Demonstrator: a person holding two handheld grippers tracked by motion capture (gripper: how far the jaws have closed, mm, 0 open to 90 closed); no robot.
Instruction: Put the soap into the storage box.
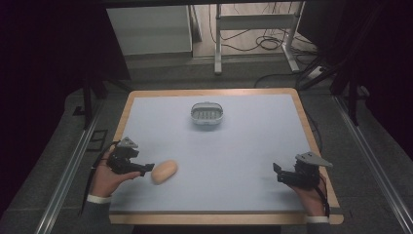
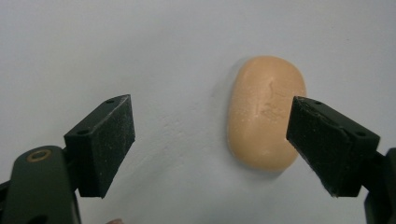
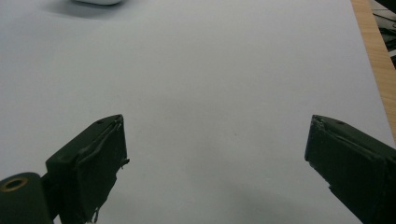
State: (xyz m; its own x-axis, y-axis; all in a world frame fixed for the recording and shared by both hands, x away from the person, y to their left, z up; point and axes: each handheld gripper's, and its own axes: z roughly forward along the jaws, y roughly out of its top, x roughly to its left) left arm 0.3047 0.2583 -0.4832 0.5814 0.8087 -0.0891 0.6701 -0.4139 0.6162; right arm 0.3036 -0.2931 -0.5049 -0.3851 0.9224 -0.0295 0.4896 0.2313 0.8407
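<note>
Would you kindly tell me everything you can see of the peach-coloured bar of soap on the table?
The bar of soap is a smooth, rounded oval, peach-coloured, with a faint mark pressed into its top. It lies flat on the pale table, near the front left. The left tongs stand open right beside it, one jaw overlapping its edge in the left gripper view; contact cannot be told.

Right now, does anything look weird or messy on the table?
Not much. The soap lies bare on the table, far from its dish. Nothing looks spilled or broken. The left gripper is open, with the soap nearer one jaw.
</note>
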